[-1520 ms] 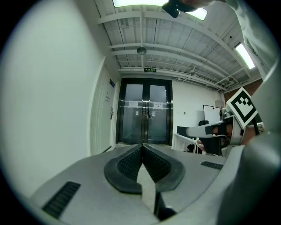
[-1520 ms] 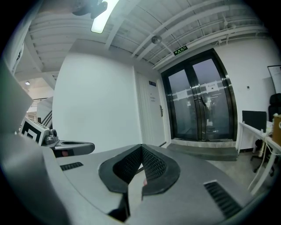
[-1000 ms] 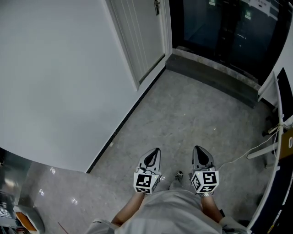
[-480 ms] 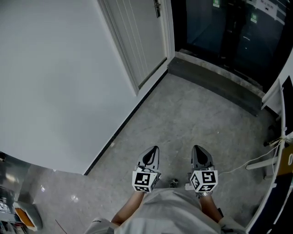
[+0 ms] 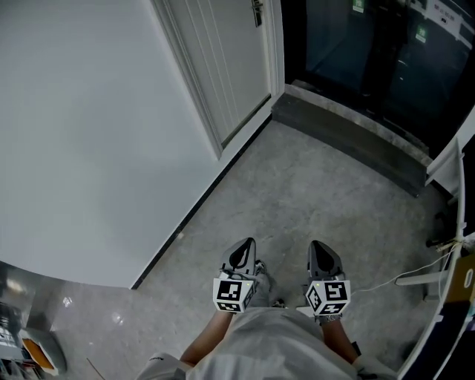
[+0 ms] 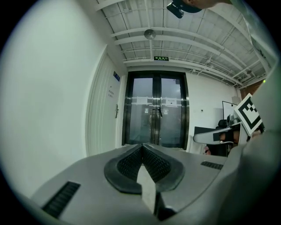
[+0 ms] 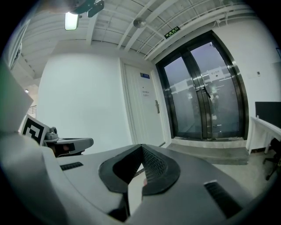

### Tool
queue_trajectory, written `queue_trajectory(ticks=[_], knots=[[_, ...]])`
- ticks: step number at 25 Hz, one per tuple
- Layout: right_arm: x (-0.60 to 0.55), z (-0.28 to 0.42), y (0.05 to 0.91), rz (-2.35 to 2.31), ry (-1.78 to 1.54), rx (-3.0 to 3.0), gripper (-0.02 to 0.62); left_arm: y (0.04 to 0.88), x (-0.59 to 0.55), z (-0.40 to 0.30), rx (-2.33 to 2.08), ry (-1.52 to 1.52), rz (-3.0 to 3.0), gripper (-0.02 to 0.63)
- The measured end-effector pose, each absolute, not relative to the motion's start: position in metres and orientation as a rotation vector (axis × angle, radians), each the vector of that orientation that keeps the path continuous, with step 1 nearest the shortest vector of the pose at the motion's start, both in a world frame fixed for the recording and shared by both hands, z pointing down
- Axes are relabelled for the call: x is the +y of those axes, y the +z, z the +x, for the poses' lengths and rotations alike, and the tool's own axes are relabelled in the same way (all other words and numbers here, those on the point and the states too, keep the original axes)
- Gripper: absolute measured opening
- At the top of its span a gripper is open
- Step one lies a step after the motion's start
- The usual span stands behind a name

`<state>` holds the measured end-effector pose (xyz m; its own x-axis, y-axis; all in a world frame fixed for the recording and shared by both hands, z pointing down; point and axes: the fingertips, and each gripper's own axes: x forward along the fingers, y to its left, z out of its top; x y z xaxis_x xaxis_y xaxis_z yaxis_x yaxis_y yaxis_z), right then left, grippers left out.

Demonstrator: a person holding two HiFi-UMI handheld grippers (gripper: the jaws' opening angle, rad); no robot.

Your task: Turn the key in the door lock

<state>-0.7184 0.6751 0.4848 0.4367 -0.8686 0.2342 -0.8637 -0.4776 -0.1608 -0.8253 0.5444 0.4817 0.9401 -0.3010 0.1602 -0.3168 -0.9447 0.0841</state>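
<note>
The white door [image 5: 230,59] stands far ahead at the top of the head view, its lever handle [image 5: 256,11] just showing at the frame's edge. No key or lock detail can be made out. Both grippers are held low, side by side over the grey floor, far from the door. My left gripper [image 5: 246,245] is shut with nothing in it, and my right gripper [image 5: 320,246] is shut and empty too. The left gripper view has the door [image 6: 103,121] and handle [image 6: 117,110] beyond the closed jaws [image 6: 142,146]. The right gripper view shows the door [image 7: 142,110], handle [image 7: 156,106] and closed jaws [image 7: 141,146].
A plain white wall [image 5: 89,126] runs along the left. Dark glass double doors [image 5: 371,52] sit behind a grey threshold step [image 5: 349,133] to the door's right. A white desk edge [image 5: 445,159], a white cable [image 5: 386,282] and a cardboard box [image 5: 464,278] are at the right.
The person has walked forward: the wall corner, the door and the threshold have drawn a little closer. Both grippers stay shut and side by side.
</note>
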Motion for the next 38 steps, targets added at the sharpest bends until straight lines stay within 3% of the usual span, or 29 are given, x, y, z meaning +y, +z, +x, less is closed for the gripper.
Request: queue_trajectory(ticks=[10, 22, 38], knots=[[0.605, -0.645, 0.469, -2.713, -0.401, 1.510, -0.009, 0.467, 0.463, -0.745, -0.387, 0.190, 3.019, 0.009], [0.508, -0.606, 0.459, -2.736, -0.347, 1.487, -0.009, 0.464, 0.374, -0.684, -0.278, 0.192, 3.054, 0.009], [0.455, -0.511, 0.477, -2.699, -0.395, 1.506, -0.009, 0.468, 0.330, -0.586, -0.293, 0.195, 3.078, 0.008]])
